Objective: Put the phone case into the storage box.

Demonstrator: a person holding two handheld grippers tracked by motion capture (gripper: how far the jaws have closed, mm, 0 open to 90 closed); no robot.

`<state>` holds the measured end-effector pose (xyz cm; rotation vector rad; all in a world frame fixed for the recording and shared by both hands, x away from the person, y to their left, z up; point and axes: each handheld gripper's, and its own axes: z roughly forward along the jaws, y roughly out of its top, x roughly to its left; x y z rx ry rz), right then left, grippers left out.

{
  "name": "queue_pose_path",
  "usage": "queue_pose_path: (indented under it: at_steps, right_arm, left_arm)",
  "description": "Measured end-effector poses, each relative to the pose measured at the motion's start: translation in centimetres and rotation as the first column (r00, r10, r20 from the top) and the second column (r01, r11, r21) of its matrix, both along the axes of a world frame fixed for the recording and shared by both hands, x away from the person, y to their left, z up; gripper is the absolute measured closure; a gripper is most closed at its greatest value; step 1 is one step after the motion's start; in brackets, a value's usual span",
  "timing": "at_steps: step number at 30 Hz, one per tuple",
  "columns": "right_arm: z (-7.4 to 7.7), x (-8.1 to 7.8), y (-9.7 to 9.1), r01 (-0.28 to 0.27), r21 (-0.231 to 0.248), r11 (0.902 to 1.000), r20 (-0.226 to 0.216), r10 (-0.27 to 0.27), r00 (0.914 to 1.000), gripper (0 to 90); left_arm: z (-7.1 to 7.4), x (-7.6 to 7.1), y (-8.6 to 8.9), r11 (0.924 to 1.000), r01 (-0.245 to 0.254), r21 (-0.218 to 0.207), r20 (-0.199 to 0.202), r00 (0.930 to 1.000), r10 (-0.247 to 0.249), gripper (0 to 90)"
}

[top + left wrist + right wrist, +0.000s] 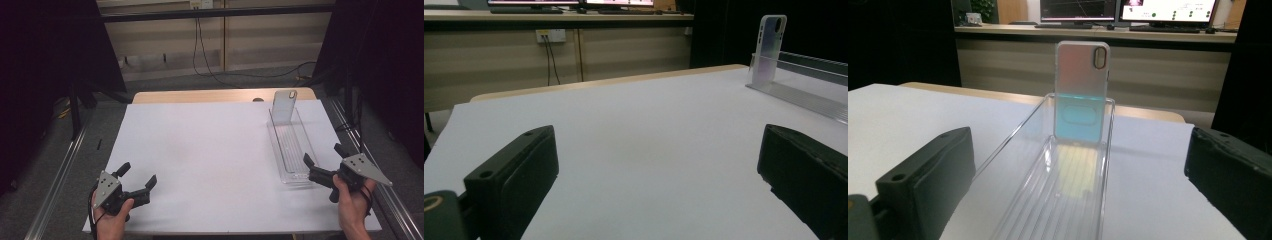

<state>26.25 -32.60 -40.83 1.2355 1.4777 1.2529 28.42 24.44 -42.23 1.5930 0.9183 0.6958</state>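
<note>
1. The thin, iridescent plastic phone case (1081, 92) stands upright at the far end of the long clear ribbed plastic tray (287, 145) on the white desk (210, 160).
2. It looks light, stiff and slippery; taking it by its side edges seems best.
3. The left hand-held gripper (136, 181) and the right hand-held gripper (324, 159) are both spread wide and hold nothing.

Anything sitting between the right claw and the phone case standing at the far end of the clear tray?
No. In the right gripper view, only the long clear plastic tray's bare ribbed floor runs from the open right claw to the upright iridescent phone case.
</note>
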Motion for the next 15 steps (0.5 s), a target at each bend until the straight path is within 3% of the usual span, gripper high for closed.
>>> queue_pose_path:
  at_steps: [7,10,15]
  right_arm:
    - [-0.8,-1.9,0.3,0.018,-0.002,0.9998,-0.006,-0.018,0.9998,0.0]
    - [-1.3,-2.3,0.3,-0.004,-0.001,1.0000,-0.027,0.004,0.9996,0.0]
    - [-1.4,-3.0,0.5,-0.011,-0.022,0.9997,-0.022,0.011,0.9997,0.0]
  left_arm:
    - [-0.1,-0.1,0.0,0.9999,0.004,-0.011,-0.006,1.0000,-0.004,4.0]
    - [0.0,-0.3,0.0,0.9999,0.006,-0.010,-0.004,1.0000,-0.006,4.0]
    - [0.0,-0.8,0.1,1.0000,0.001,0.000,-0.009,1.0000,-0.001,3.4]
